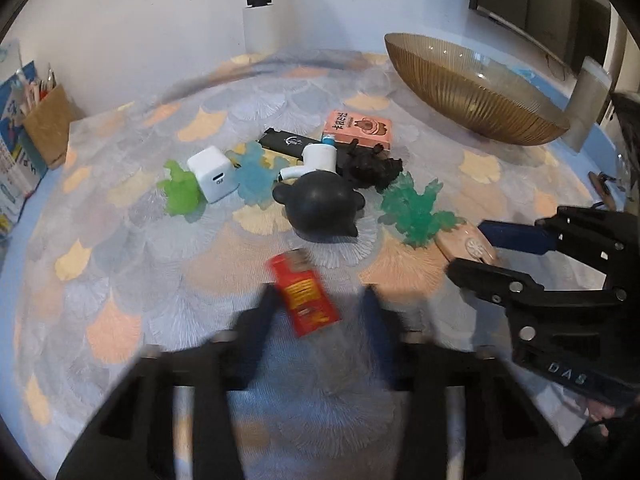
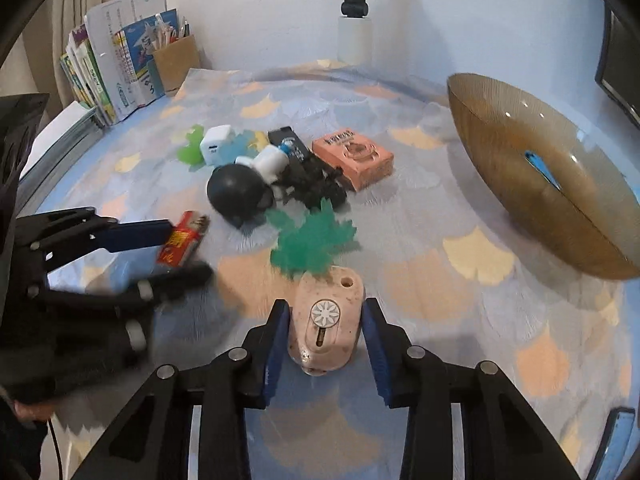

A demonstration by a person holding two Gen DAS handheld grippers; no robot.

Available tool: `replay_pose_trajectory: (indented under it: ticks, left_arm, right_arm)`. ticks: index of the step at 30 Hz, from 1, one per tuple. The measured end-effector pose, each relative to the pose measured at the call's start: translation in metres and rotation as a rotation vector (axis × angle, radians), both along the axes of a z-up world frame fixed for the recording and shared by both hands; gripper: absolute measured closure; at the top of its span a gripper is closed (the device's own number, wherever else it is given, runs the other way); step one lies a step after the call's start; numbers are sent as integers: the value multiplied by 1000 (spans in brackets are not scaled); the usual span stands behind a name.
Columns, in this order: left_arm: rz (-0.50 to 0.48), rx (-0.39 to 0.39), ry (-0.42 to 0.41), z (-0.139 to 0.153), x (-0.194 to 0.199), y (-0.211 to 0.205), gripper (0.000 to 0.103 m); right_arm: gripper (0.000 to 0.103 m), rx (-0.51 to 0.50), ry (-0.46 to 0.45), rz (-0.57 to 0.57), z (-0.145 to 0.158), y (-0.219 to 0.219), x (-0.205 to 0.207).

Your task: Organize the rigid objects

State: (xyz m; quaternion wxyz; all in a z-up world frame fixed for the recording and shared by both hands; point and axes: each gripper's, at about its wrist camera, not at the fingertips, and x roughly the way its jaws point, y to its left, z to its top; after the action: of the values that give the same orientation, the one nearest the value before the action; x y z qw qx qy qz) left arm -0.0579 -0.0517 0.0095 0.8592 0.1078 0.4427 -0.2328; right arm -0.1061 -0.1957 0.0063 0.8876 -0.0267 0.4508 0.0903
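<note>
A red lighter (image 1: 305, 294) lies between the open jaws of my left gripper (image 1: 320, 304); it also shows in the right wrist view (image 2: 182, 244), with the left gripper (image 2: 186, 250) around it. My right gripper (image 2: 325, 328) is open around a pink speckled case (image 2: 326, 320) with a white flower button, its jaws just beside the case's sides. The case (image 1: 466, 246) and right gripper (image 1: 478, 246) show in the left wrist view. A pile holds a black round toy (image 1: 320, 204), white charger (image 1: 212, 174), pink box (image 1: 358, 128), and green (image 1: 414, 210), light green (image 1: 180, 192) and blue (image 1: 254, 176) translucent figures.
A large amber ribbed bowl (image 2: 536, 168) stands at the right with a blue item inside. Books (image 2: 116, 68) and a brown pen holder (image 2: 176, 62) stand at the back left. A white post (image 2: 354, 16) rises at the back wall. The tablecloth has a fan pattern.
</note>
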Motion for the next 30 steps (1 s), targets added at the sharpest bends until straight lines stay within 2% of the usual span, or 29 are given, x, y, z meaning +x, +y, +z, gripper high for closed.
replay_pose_trajectory:
  ticks: [4, 8, 12, 13, 14, 16, 19, 21, 22, 23, 24, 27, 30]
  left_arm:
    - [54, -15, 8, 3, -13, 25, 82]
    - [114, -49, 22, 4, -24, 51, 82]
    - [141, -66, 24, 0, -27, 54, 82]
    - [142, -63, 23, -1, -28, 52, 77]
    - [141, -58, 21, -1, -29, 51, 66]
    - [148, -43, 11, -1, -33, 48, 62]
    - [163, -4, -13, -2, -36, 42, 60]
    - [172, 8, -30, -3, -35, 37, 63]
    - [169, 5, -34, -3, -35, 35, 74]
    - [163, 3, -38, -2, -34, 32, 83]
    - [157, 6, -38, -2, -34, 29, 83]
    - [136, 9, -50, 2, -37, 19, 83]
    - [125, -28, -80, 19, -38, 15, 83]
  right_arm:
    - [67, 32, 13, -5, 3, -25, -23]
    - [67, 47, -18, 11, 12, -45, -43]
    - [67, 31, 8, 34, 6, -49, -47]
    - [67, 29, 18, 35, 4, -49, -47]
    - [66, 29, 28, 32, 1, -49, -48]
    - [61, 40, 20, 26, 2, -48, -50]
    - [59, 19, 17, 15, 1, -42, -50]
    - [59, -14, 11, -1, -1, -36, -49]
    - [61, -35, 4, -9, -2, -31, -50]
    - [69, -32, 1, -6, -1, -27, -51]
    - [69, -8, 3, 22, -1, -20, -53]
    - [69, -45, -7, 110, 0, 9, -62]
    - [69, 10, -18, 163, 11, 18, -68]
